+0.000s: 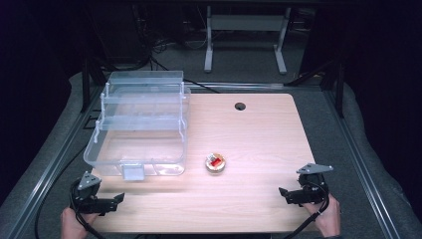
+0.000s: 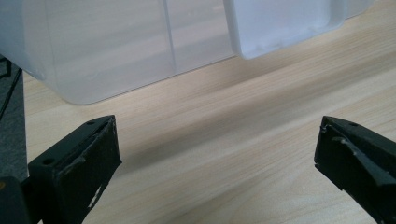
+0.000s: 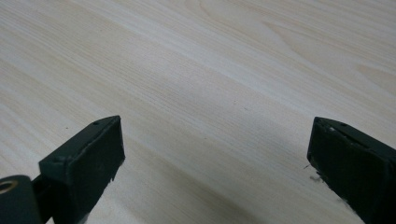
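Note:
A clear plastic tiered organiser box (image 1: 142,124) stands open on the left half of the wooden table (image 1: 259,134), its trays stepped back; its front latch (image 1: 133,172) faces me. In the left gripper view the box wall (image 2: 107,51) and latch (image 2: 280,23) loom just ahead. A small round item with a red part (image 1: 215,163) lies to the right of the box. My left gripper (image 1: 117,199) rests at the near left corner, open and holding nothing (image 2: 217,154). My right gripper (image 1: 283,193) sits at the near right, open over bare wood (image 3: 217,154).
A cable hole (image 1: 240,106) marks the far middle of the tabletop. Metal rails (image 1: 54,159) run along both sides of the table. A white desk frame (image 1: 246,30) stands on the dark floor beyond. A hand (image 1: 328,219) holds each gripper at the near edge.

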Available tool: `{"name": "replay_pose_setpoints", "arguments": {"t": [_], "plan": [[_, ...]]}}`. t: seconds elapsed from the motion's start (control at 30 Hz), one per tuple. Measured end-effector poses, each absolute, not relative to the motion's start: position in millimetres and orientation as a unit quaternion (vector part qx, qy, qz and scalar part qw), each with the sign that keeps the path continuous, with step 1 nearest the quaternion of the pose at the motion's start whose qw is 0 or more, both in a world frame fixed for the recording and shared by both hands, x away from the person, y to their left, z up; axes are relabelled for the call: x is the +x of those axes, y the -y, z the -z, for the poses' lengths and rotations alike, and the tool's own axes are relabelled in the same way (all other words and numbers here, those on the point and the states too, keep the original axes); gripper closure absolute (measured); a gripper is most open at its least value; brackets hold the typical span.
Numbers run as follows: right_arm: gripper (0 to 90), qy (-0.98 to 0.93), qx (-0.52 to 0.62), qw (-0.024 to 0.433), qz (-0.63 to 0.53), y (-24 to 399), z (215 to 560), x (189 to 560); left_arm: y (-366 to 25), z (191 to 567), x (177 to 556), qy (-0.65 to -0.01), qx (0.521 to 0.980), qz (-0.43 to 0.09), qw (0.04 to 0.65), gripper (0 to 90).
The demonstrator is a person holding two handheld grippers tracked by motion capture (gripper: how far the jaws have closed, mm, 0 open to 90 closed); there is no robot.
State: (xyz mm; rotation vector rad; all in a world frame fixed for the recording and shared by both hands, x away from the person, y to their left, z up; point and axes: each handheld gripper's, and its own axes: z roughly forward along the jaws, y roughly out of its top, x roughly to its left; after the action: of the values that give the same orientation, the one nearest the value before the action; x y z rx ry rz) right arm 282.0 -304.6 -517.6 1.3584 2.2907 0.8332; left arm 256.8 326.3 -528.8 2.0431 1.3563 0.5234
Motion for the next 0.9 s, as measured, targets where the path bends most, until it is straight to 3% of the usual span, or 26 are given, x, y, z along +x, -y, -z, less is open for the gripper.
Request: {"name": "replay_pose_setpoints", "arguments": {"t": [0.9], "plan": [[0.0,-0.856,0.417,0.158,-0.261,255.9,488.4,317.8,-327.4,528.0,251.4,-0.518,0.772,-0.194,0.313,0.1]]}}
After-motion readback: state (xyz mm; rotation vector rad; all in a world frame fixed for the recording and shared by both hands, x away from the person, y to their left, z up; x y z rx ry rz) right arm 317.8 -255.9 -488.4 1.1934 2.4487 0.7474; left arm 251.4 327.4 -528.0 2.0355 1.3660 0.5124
